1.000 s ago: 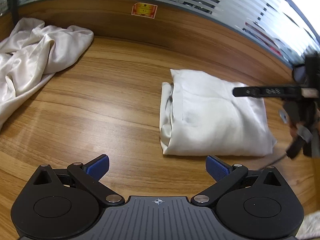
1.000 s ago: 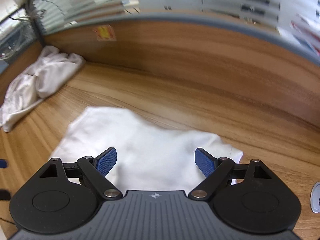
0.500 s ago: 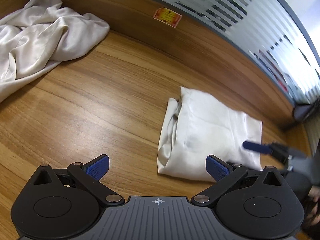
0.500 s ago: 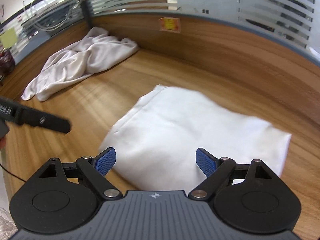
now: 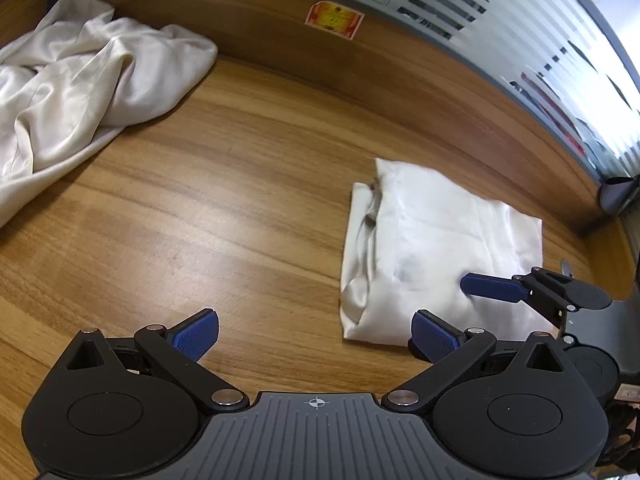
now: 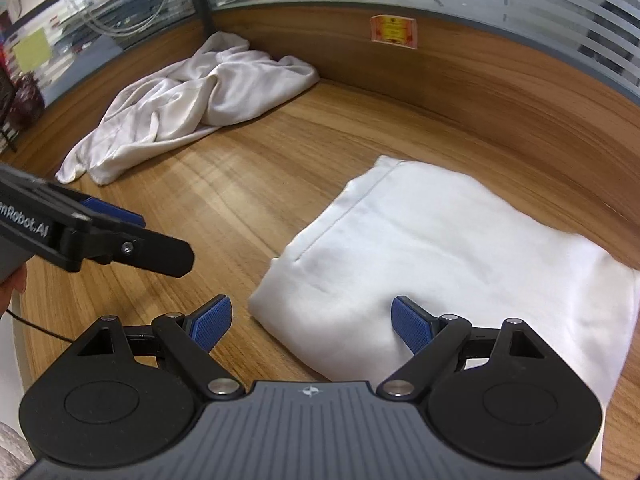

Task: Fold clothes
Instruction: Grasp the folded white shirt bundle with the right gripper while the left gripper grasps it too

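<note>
A folded white garment [image 5: 440, 248] lies on the wooden table at the right; it also shows in the right wrist view [image 6: 432, 256]. A crumpled cream garment [image 5: 80, 92] lies at the back left, also in the right wrist view [image 6: 192, 100]. My left gripper [image 5: 316, 332] is open and empty, low over the table left of the folded garment. My right gripper [image 6: 312, 322] is open and empty at the folded garment's near-left corner; one fingertip [image 6: 412, 324] is over the cloth. The right gripper's finger [image 5: 492, 286] shows over the folded garment.
A wooden partition wall [image 5: 400, 80] with frosted striped glass runs round the back, bearing an orange sticker [image 5: 334, 20]. Bare wooden table [image 5: 200, 208] lies between the two garments. The left gripper's body [image 6: 100, 236] shows at the left of the right wrist view.
Both grippers have swung left, so the crumpled garment shows more fully. The right gripper has drawn back toward the folded garment's near-left corner. Both stay open.
</note>
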